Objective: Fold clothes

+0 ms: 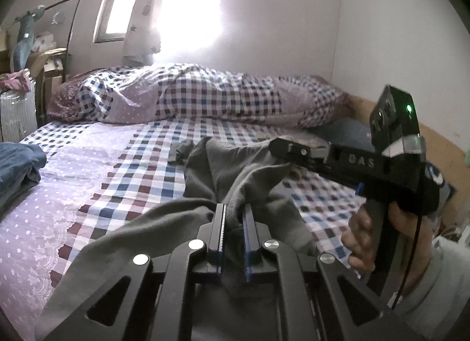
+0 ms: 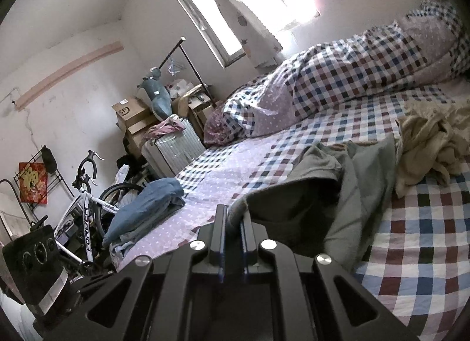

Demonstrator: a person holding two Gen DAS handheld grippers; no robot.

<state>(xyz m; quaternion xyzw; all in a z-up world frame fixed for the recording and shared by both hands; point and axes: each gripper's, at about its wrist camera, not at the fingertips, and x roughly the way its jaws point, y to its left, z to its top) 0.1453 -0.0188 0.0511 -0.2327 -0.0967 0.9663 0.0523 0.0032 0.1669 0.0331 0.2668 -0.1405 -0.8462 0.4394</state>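
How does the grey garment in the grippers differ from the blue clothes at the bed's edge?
The grey garment is lifted and spread loosely, pinched by both the left gripper and the right gripper; the blue clothes lie untouched. The grey is unfolded and draped; the blue sits in a compact, layered pile. Both are on the checked bedsheet.

right gripper (image 2: 234,217) pinches grey garment (image 2: 337,194) edge over checked bed (image 2: 426,253); cream clothing (image 2: 431,138) far right, folded blue clothes (image 2: 147,209) left.
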